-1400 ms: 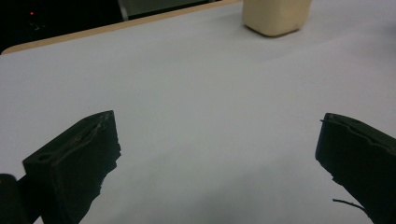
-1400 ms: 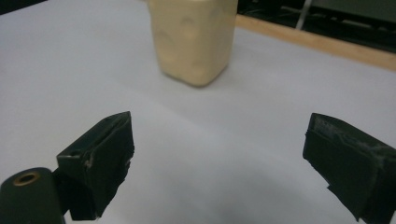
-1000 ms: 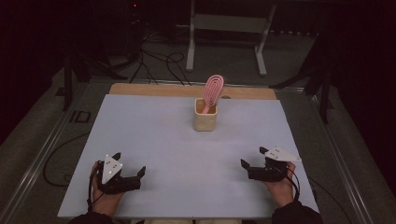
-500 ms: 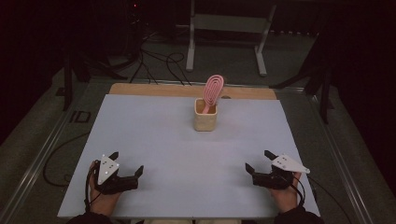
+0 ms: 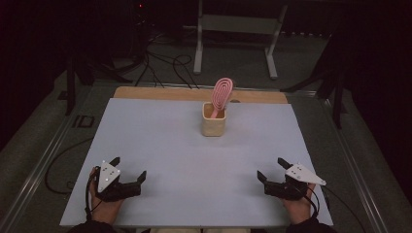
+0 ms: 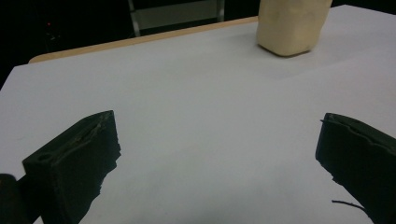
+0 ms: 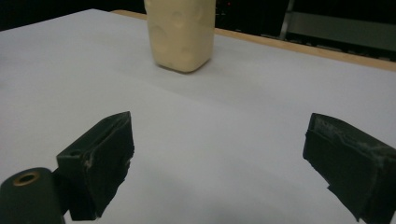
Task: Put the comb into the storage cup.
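A cream square cup (image 5: 214, 125) stands upright at the far middle of the white table top (image 5: 160, 141), and a pink oval brush (image 5: 221, 94) sticks up out of it, leaning right. The cup's lower part shows in the left gripper view (image 6: 290, 25) and in the right gripper view (image 7: 182, 32). My left gripper (image 5: 128, 169) rests low near the front left edge, open, nothing between its jaws. My right gripper (image 5: 272, 170) sits near the front right edge, open and empty as well. Both point toward the cup from well short of it.
A wooden strip (image 5: 160, 93) runs along the table's far edge. Beyond it lie a metal stand (image 5: 233, 29) and cables (image 5: 155, 65) on a dark floor. Metal rails (image 5: 43, 160) flank the table on both sides.
My right gripper has drawn back toward the front edge and shifted slightly right. My left gripper has also slid a little nearer the front edge. Both stay open.
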